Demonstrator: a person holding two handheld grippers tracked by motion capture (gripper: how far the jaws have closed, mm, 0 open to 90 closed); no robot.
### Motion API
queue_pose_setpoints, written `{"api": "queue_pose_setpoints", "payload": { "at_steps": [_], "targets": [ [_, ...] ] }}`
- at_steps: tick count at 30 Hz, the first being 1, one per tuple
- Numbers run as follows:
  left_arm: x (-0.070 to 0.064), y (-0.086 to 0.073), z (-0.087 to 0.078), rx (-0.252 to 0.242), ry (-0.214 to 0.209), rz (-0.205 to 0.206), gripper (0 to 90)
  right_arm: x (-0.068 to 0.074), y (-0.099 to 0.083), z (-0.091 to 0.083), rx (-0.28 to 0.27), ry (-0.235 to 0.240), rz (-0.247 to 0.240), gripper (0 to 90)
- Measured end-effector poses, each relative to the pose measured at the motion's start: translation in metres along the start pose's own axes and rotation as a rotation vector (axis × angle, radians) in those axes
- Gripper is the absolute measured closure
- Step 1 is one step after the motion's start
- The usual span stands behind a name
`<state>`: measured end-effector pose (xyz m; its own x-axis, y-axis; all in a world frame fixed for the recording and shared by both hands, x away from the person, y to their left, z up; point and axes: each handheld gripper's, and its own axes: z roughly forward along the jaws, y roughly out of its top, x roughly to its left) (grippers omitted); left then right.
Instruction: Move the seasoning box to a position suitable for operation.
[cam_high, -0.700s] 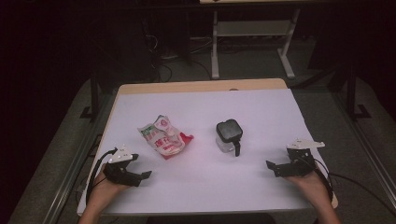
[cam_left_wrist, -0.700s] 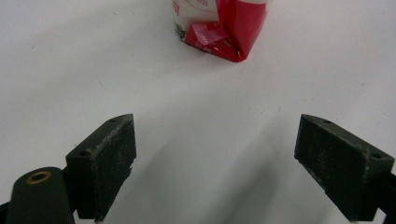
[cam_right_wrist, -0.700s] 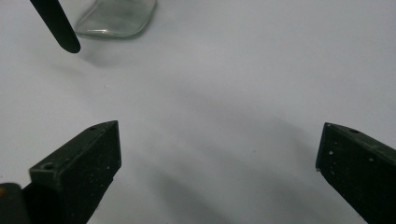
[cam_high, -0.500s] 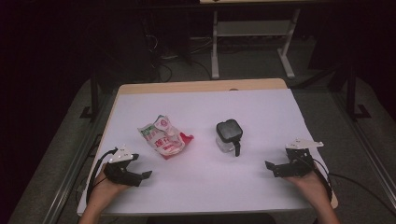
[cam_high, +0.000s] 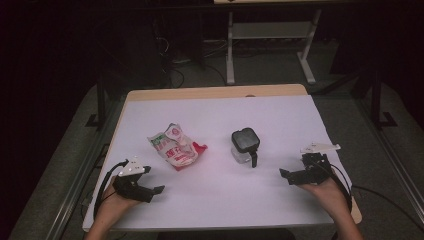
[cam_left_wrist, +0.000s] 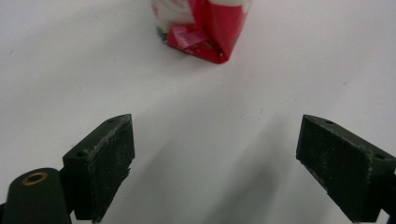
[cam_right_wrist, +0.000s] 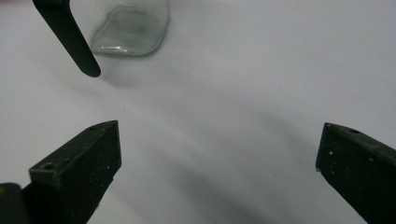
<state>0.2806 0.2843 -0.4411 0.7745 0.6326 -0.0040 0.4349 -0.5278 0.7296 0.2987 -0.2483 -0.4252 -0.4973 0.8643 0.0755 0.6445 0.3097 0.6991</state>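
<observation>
A: From the high view, where do things sit?
B: On the white table (cam_high: 215, 210) the crumpled snack packet (cam_high: 176, 148) lies left of centre, and the glass jar (cam_high: 244, 146) with its black lid stands upright right of centre, its black handle (cam_high: 254, 159) hanging toward the person. The left gripper (cam_high: 156, 190) rests near the front edge, below the packet; the right gripper (cam_high: 285, 175) rests near the jar. Neither touches anything.

A: And the left gripper view?
B: The jaws stand wide apart with bare table between them. The packet's red end (cam_left_wrist: 205, 32) lies ahead, well apart. It looks light, soft and crinkly, so I'd pinch a folded edge rather than the puffy middle.

A: The right gripper view?
B: Again the jaws are spread wide and empty. The jar's clear base (cam_right_wrist: 130, 28) and handle (cam_right_wrist: 70, 37) are ahead to the left. Glass is likely stiff, slippery and breakable; the handle or lid seems the safer hold.
</observation>
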Motion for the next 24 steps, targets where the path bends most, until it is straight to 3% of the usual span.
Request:
{"api": "queue_pose_setpoints", "payload": {
  "at_steps": [13,14,24],
  "targets": [
    [0.004,-0.003,-0.001,-0.021,0.006,-0.032,11.5,0.008,0.029,-0.002,0.066,0.027,-0.012,0.0],
    [0.005,-0.004,-0.001,-0.028,0.004,-0.049,12.0,0.010,0.035,-0.003,0.070,0.033,-0.013,0.0],
    [0.006,-0.004,-0.003,-0.029,-0.004,-0.042,12.0,0.020,0.069,-0.002,0.102,0.054,-0.019,0.0]
  ]
}}
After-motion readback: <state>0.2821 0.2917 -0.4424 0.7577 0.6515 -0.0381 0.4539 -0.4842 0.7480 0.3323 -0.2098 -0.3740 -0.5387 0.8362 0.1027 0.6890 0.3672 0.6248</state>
